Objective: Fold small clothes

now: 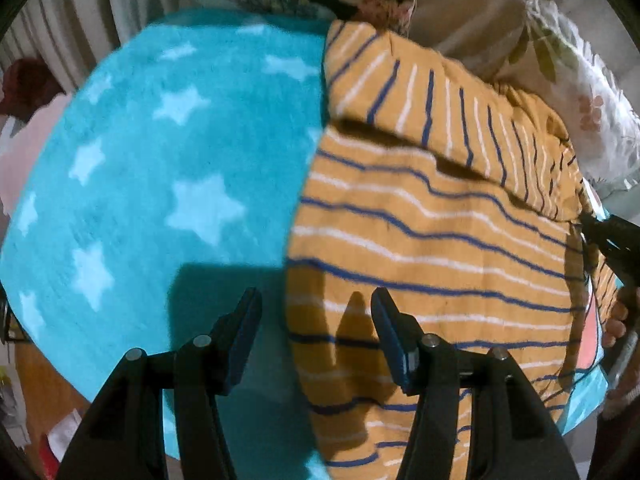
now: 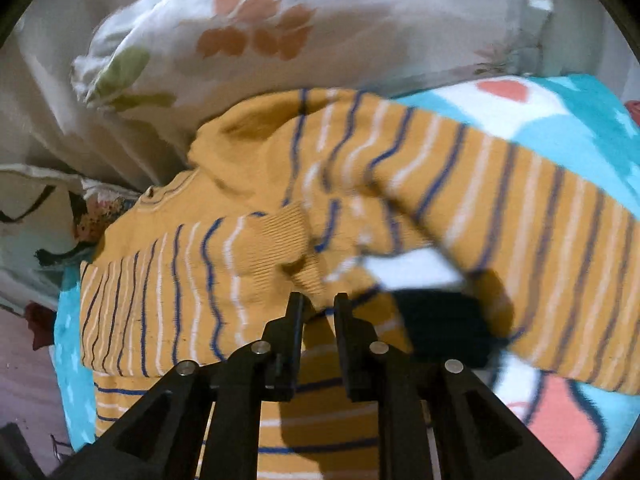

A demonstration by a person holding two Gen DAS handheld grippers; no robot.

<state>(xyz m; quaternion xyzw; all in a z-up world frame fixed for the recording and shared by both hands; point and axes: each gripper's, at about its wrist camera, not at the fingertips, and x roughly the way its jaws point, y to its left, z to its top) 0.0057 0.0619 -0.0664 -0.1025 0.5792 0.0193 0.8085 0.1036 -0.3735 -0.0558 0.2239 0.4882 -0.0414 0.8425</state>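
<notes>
While the right gripper (image 2: 319,300) pinches a fold of the mustard striped top (image 1: 432,240) near its ribbed cuff (image 2: 276,240), the left gripper (image 1: 316,300) hangs spread wide above the garment's near edge, holding nothing. The top lies on the teal star blanket (image 1: 160,160), its body flat and one sleeve (image 2: 500,216) lifted and blurred in the right wrist view — so the step in hand looks like a sleeve fold, with the sleeve being carried inward over the body. Next, I judge, the held cloth should be laid flat across the chest and released, while the left gripper comes down on the hem side to pin it or to take the edge for the following fold; a crooked lay would leave a ridge under later folds. By count: one garment, two grippers, one blanket beneath, and at least one floral pillow (image 2: 280,32) just beyond the collar. In the left wrist view the right gripper's dark tip shows at the garment's far edge, with the person's fingers (image 1: 616,320) beside it. Whether other clothes wait nearby cannot be told.
</notes>
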